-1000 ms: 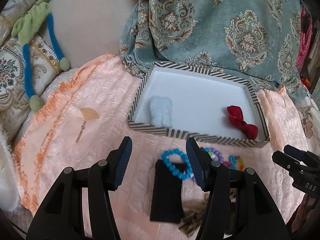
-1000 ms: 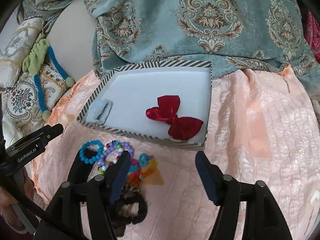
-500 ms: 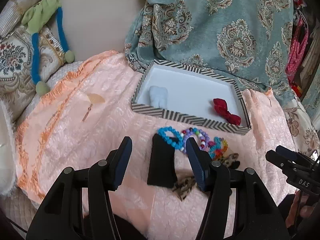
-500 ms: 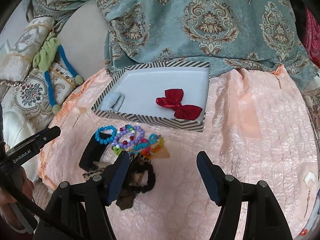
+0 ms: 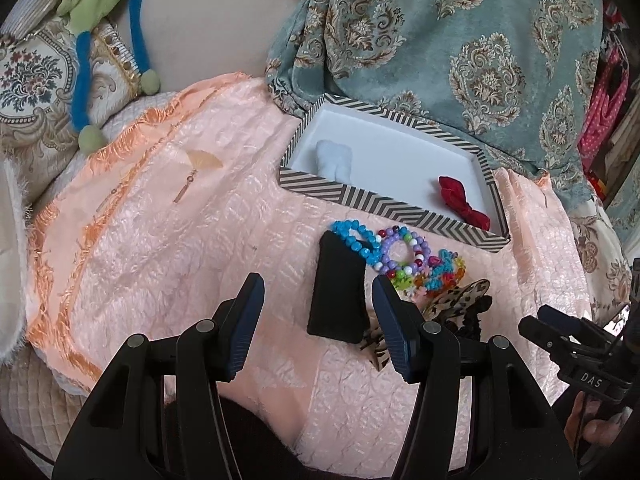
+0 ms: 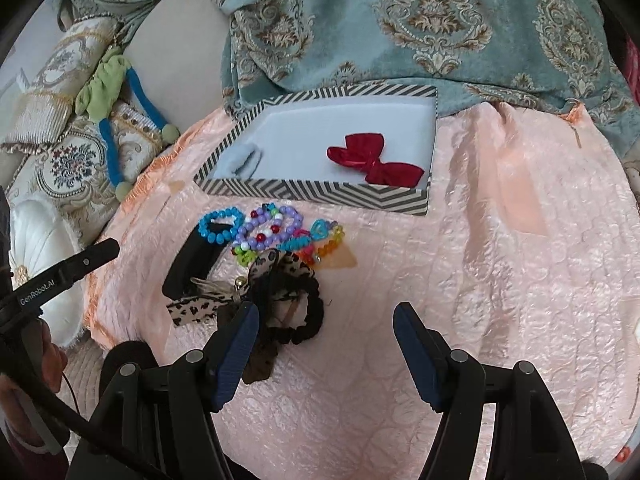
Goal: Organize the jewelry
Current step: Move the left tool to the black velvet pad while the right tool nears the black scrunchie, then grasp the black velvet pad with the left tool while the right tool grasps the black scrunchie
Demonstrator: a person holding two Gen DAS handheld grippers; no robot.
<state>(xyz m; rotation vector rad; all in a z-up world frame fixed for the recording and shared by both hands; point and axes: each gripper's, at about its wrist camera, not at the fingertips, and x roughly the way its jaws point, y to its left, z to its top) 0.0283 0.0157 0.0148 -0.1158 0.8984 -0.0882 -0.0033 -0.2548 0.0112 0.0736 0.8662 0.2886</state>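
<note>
Both grippers spread wide and holding nothing, left gripper (image 5: 318, 304) over the black pouch (image 5: 338, 290), right gripper (image 6: 326, 338) above pink bedspread (image 6: 500, 248), bead bracelets (image 6: 256, 226) piled just beside striped box (image 6: 320, 190), red bow (image 6: 374, 158) inside it, plus maybe a pale blue hair clip (image 6: 240, 160).

box (image 6: 312, 191): black-white chevron stripes, white inside
bow (image 6: 374, 159): red
bracelet (image 6: 220, 224): blue beads
bedspread (image 6: 500, 280): pale peach
drape (image 6: 400, 20): teal, gold damask
</note>
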